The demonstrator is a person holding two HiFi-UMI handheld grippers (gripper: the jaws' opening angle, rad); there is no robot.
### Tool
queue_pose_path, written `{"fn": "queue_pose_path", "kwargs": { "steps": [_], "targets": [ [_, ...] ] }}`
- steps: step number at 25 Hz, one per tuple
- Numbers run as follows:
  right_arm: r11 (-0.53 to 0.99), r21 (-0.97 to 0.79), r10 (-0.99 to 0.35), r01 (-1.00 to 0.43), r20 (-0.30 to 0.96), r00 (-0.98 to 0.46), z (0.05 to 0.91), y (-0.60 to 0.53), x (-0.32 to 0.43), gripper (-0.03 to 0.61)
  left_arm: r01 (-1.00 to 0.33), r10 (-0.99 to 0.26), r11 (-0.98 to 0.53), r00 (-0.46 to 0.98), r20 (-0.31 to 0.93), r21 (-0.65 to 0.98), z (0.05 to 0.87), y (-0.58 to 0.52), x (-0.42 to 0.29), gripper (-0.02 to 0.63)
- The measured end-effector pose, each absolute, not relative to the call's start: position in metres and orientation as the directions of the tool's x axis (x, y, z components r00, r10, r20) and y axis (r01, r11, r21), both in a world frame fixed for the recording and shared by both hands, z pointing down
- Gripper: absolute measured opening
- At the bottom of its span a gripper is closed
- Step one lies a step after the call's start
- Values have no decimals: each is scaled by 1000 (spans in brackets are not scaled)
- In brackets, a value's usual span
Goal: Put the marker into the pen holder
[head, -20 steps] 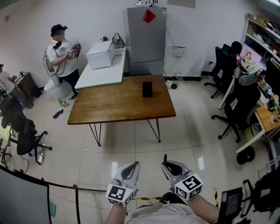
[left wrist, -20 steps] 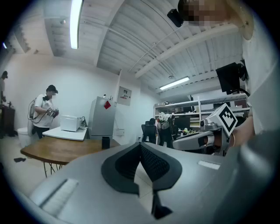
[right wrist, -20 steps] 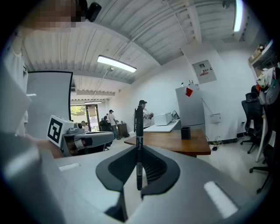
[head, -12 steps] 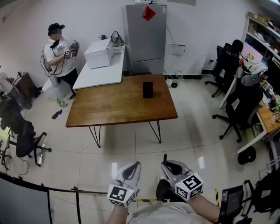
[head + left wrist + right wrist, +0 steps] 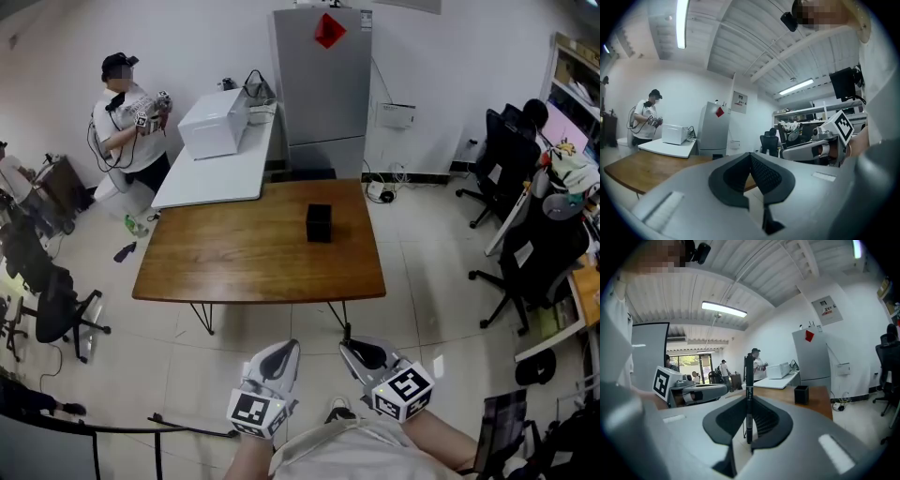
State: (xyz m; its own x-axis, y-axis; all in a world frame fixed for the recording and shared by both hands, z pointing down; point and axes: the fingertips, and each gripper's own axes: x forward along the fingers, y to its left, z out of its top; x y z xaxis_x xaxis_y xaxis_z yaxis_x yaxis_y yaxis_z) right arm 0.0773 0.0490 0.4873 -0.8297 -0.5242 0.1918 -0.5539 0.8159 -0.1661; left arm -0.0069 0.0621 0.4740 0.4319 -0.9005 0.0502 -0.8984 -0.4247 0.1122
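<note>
A black marker [image 5: 748,394] stands upright between the pads of my right gripper [image 5: 749,401], which is shut on it. In the head view its tip [image 5: 349,332] pokes up from the right gripper [image 5: 351,347] at the bottom centre. The black pen holder [image 5: 319,223] stands on the wooden table [image 5: 234,262], right of its middle, well ahead of both grippers. It also shows in the right gripper view as a small pen holder [image 5: 801,394]. My left gripper [image 5: 285,350] hovers beside the right one, with its jaws shut and empty [image 5: 751,158].
A white side table [image 5: 216,169] with a white box adjoins the wooden table's far edge, next to a grey cabinet [image 5: 323,84]. A person [image 5: 127,112] stands at the back left. Office chairs [image 5: 47,291] flank the left, more chairs [image 5: 525,253] and a desk the right.
The head view has closed in on the wooden table, which now sits lower and larger in the frame. Both grippers keep their pose, and the marker stays in the right one.
</note>
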Motion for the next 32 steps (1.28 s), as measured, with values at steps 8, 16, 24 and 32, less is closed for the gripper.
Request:
{"fn": "queue_pose_path", "kwargs": {
  "steps": [8,16,24,32],
  "targets": [
    [814,-174,-522,-554,198,-830,488,-37,86,35,-899,-901,-424,431,53,106,471,-24,-2,17],
    [793,-190,-541,-578,214,-813,494,-116,70,35,-878,-878,-458,471,87,136,482,-109,-17,17],
    [725,-188,-630,-663,209,-748,491,-211,34,35,-823,-823,-552,564,67,135,478,-206,-53,17],
    [678,-188,-681,-710,202,-704,491,-270,2,35,-779,-777,-607,624,88,161,485,-267,-75,17]
  ]
}}
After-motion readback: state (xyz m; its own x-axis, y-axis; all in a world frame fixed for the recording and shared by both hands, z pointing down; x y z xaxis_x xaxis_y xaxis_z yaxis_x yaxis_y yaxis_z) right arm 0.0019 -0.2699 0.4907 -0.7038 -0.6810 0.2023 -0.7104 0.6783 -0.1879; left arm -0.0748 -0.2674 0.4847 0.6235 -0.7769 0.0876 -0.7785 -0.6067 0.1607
